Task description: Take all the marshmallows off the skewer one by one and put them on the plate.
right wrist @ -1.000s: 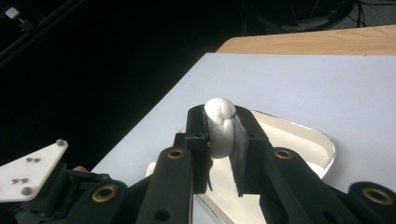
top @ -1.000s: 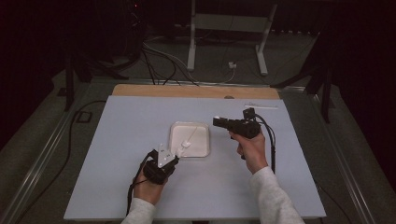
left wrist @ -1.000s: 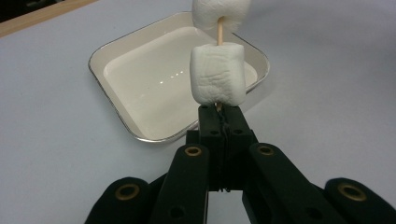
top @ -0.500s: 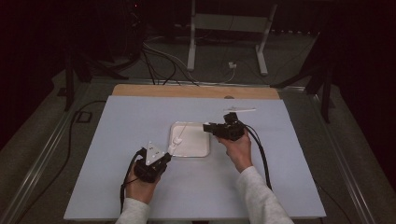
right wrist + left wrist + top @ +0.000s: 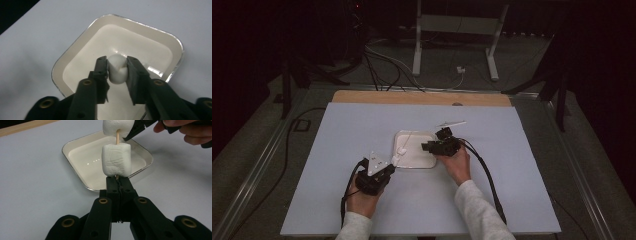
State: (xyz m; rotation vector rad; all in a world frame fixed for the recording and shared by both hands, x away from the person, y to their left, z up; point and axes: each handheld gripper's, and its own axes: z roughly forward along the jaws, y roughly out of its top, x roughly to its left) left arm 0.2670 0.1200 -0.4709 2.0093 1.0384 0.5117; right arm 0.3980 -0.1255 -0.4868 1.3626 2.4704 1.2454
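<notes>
Covering the tabletop is a pale sheet, with a wooden edge beyond and dark floor, cables and a stand further back. Left tongs are clamped on a skewer holding two white, puffy marshmallows over the tray. Right tongs, jaws just opening, touch the upper marshmallow on both sides.

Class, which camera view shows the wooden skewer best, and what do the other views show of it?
The left gripper view: the skewer rises from the shut left gripper through the lower marshmallow. In the high view it is a faint thin line over the tray. In the right gripper view I cannot make it out.
</notes>
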